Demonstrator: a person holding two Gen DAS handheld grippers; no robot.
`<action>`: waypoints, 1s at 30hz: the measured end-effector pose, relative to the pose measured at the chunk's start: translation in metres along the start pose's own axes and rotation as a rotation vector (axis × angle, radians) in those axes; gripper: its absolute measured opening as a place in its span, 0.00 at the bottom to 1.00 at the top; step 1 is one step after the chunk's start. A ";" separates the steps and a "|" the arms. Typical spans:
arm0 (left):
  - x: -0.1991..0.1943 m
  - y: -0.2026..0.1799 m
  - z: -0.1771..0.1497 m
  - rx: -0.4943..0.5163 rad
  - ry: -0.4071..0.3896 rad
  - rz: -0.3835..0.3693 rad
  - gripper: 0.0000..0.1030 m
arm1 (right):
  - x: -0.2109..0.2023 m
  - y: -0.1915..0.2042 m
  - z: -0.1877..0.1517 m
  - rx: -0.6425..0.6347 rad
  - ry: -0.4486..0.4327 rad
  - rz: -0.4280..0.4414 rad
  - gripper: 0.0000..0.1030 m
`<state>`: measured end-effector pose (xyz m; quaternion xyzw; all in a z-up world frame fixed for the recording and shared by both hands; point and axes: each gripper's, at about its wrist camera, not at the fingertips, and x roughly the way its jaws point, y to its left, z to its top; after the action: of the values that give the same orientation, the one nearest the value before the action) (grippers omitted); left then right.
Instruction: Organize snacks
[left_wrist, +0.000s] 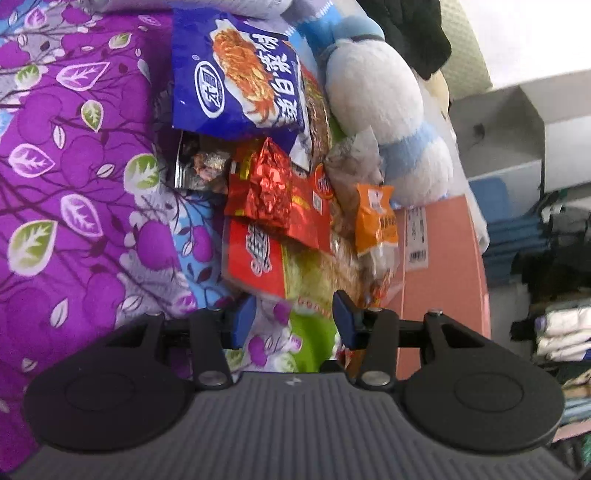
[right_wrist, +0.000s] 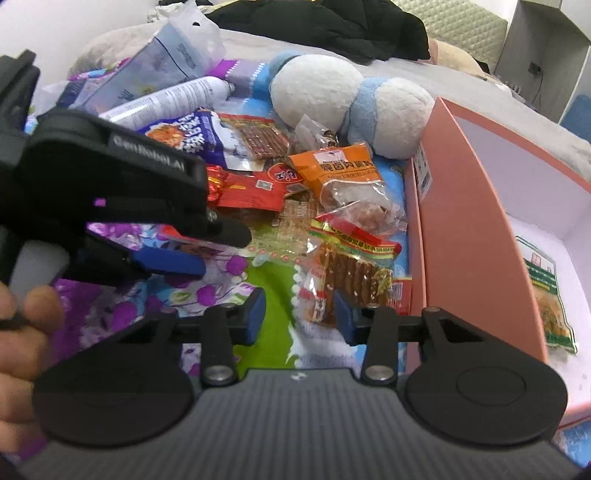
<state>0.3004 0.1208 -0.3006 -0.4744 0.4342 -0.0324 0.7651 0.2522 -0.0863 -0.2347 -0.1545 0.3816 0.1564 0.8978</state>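
Several snack packets lie heaped on a purple flowered bedspread (left_wrist: 74, 184): a blue noodle bag (left_wrist: 236, 74), a crinkled red foil packet (left_wrist: 269, 184), an orange packet (left_wrist: 376, 218) and a red and yellow packet (left_wrist: 258, 258). My left gripper (left_wrist: 291, 321) stands open at the near edge of the red and yellow packet, its pads not pressing it. My right gripper (right_wrist: 299, 317) is open, with the corner of a clear packet of brown sticks (right_wrist: 351, 277) by its right pad. The left gripper (right_wrist: 207, 247) also shows in the right wrist view.
A pink box (right_wrist: 461, 221) stands open to the right of the heap, with a green and yellow packet (right_wrist: 550, 302) inside. A white and blue plush toy (right_wrist: 332, 96) lies behind the snacks. A hand (right_wrist: 22, 325) holds the left gripper. Shelves and folded cloth (left_wrist: 561, 332) are beside the bed.
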 end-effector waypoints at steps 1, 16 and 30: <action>0.002 0.001 0.002 -0.012 -0.003 -0.003 0.50 | 0.003 0.000 0.000 -0.001 -0.002 -0.002 0.39; -0.006 -0.011 -0.003 0.018 -0.036 0.000 0.05 | 0.003 0.002 0.005 -0.053 -0.007 -0.016 0.03; -0.087 -0.015 -0.048 0.043 -0.090 0.047 0.02 | -0.059 0.001 -0.008 -0.031 -0.032 0.031 0.02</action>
<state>0.2187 0.1193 -0.2426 -0.4484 0.4094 -0.0026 0.7946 0.2076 -0.0978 -0.1963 -0.1598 0.3670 0.1784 0.8988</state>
